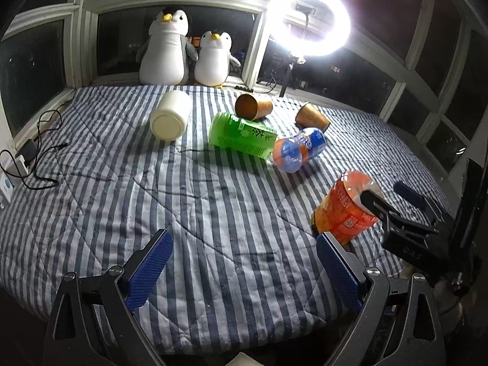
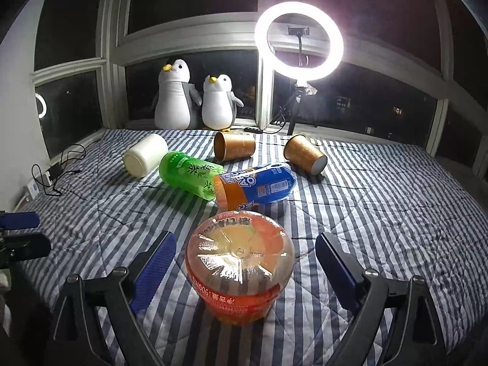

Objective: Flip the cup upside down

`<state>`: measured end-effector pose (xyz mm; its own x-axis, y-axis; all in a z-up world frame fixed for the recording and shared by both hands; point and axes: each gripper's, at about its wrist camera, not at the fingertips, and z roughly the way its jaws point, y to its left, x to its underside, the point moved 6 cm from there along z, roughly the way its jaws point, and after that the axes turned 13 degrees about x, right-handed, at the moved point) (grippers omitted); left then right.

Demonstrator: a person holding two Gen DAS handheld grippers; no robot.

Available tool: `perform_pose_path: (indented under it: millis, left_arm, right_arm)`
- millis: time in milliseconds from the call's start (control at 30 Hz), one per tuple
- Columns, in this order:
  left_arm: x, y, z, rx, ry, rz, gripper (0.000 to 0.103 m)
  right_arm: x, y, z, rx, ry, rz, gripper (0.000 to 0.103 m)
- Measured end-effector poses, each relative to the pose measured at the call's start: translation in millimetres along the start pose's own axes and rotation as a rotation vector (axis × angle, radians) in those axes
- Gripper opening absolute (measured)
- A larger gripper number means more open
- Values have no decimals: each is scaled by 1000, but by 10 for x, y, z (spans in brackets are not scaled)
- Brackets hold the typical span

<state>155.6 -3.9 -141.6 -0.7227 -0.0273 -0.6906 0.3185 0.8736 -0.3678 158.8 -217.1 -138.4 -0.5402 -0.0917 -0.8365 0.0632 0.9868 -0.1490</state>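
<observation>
a blown-out ring light (image 1: 309, 19) at the bed's far edge floods the striped quilt (image 1: 213, 213) and flares white. windows (image 2: 70, 97) read black, one mirrors the ring; fisheye bends frames, corners go dark.

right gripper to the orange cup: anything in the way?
No. In the right wrist view the orange cup stands upside down between the open right gripper fingers, apart from both.

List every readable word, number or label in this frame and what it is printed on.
"绿茶" on the green cup.
"净含量:900mL", upside down, on the orange cup.
Blue-and-orange cup: large white letters, only partly legible; its small print and code are too blurred.
Brown paper cups, white container: no text seen.
</observation>
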Motion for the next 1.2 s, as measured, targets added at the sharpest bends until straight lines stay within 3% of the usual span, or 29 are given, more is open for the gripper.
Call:
perform_pose_path:
  millis: [667,1200]
  left_arm:
    - [-480,-485,-1055,-200,-494,202,102]
    - [-424,-550,-1235,-261,-551,221,102]
  right_arm:
    - [-302,-52,-991,-14,-189,79,94]
    - [-305,-169,-1148,31,-246,158,95]
